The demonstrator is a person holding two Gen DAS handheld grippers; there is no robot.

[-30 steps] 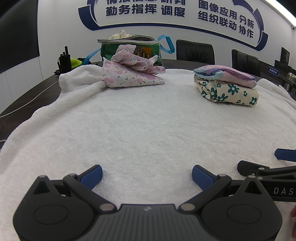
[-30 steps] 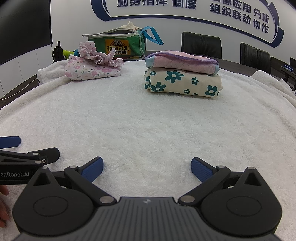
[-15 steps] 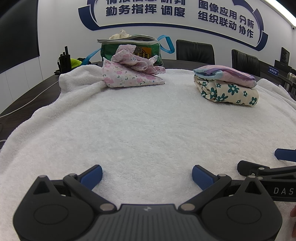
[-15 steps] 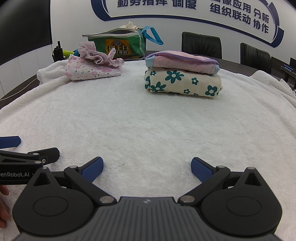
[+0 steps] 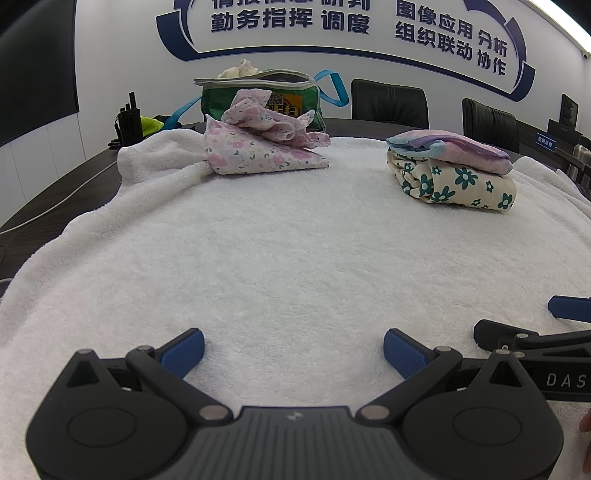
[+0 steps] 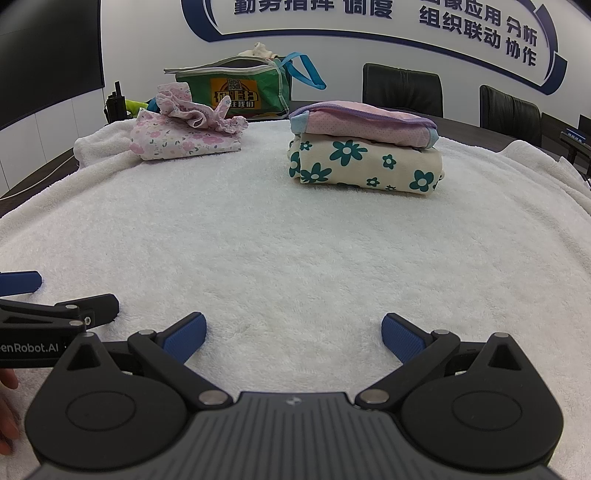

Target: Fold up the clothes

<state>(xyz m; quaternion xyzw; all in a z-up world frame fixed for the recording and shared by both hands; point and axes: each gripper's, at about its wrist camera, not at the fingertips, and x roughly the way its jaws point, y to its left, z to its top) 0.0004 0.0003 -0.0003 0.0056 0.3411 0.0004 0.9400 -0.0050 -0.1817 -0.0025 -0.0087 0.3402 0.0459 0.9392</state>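
Nearest the cameras, the left tool [image 5: 293, 350] and the right tool [image 6: 291, 338] sit low over the white towel [image 5: 295, 240], side by side, each with its blue-padded fingers spread wide and nothing between them. Each tool shows at the edge of the other's view, and a bit of a hand [image 6: 7, 410] appears at the lower left corner of the right wrist view.

The towel in front of both tools is bare for a good stretch; the clothes lie well apart from them, toward the far side. Ahead and to the left lies a pink floral garment [image 5: 258, 155], partly folded flat with a crumpled, ruffled part heaped on top. To the right of it, with towel between, stands a neat stack: a folded cream garment with teal flowers [image 6: 365, 166] below and a folded pink garment with purple and blue trim [image 6: 362, 122] resting on it.

The towel covers a dark surface [image 5: 48, 199] whose bare top shows at the left edge. Behind the floral garment stands a green bag [image 6: 240, 92] with blue straps, open, with pale cloth poking out. A black radio [image 5: 127, 120] stands at the far left. Black office chairs [image 6: 402, 90] line the far side, under a white wall with blue Chinese lettering [image 5: 288, 18] and a dark screen [image 5: 37, 66] on the left.
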